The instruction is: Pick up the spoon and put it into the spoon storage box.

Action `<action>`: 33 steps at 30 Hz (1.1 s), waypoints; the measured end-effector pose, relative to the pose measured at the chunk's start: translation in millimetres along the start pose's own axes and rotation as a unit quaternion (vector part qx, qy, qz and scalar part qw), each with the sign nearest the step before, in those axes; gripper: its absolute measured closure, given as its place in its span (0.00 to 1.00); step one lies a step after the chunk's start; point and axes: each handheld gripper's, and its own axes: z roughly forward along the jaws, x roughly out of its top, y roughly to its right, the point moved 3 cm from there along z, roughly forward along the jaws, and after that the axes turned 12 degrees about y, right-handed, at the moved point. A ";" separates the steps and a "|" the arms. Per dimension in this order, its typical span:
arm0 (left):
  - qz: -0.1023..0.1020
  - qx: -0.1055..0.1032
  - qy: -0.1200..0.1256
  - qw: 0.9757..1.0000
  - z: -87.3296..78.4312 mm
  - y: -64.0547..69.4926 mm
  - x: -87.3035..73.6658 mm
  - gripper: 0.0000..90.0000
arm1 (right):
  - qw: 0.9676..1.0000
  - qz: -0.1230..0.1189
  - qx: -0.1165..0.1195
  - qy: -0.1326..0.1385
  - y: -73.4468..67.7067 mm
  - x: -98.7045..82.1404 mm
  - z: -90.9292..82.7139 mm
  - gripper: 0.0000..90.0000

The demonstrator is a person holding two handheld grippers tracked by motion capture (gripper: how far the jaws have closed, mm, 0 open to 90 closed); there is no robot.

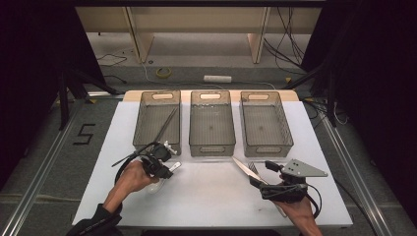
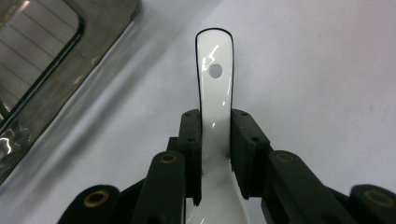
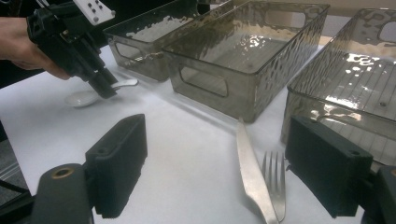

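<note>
White spoon (image 2: pixel 214 88): glossy ceramic, lying on the counter (image 1: pixel 211 191) just in front of the left bin; its handle, with a small hole near the tip, runs between the jaws of the left hand-held gripper.
Left hand-held gripper (image 2: pixel 215 140): jaws pinching the spoon's handle from both sides, pads touching it; seen from the right gripper view, it slants down onto the spoon (image 3: pixel 88 95).
Right hand-held gripper (image 3: pixel 215 163): jaws spread wide, nothing between the pads; knife and fork lie on the counter between them.
Knife (image 3: pixel 252 172): metal, flat on the counter, blade toward the bins.
Fork (image 3: pixel 274 179): just beside the knife, on its right.
Bins: 3 smoky clear plastic bins in a row; left bin (image 1: pixel 147 129) holds long dark utensils, middle bin (image 1: pixel 212 129) and right bin (image 1: pixel 265 125) look bare.
</note>
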 end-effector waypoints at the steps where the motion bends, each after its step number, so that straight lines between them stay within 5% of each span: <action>1: -0.001 -0.001 0.001 1.000 -1.0 -0.8 -0.3 0.83 | 1.000 0.000 0.000 0.000 -0.1 0.0 0.0 0.24; 12: -0.038 -0.027 0.056 0.997 -24.6 -5.7 6.0 0.83 | 1.000 -0.001 -0.001 0.000 -0.1 0.0 0.0 0.24; 33: -0.020 -0.038 0.116 0.992 -41.8 13.6 51.1 0.83 | 1.000 0.003 -0.003 -0.002 0.5 -1.2 1.1 0.24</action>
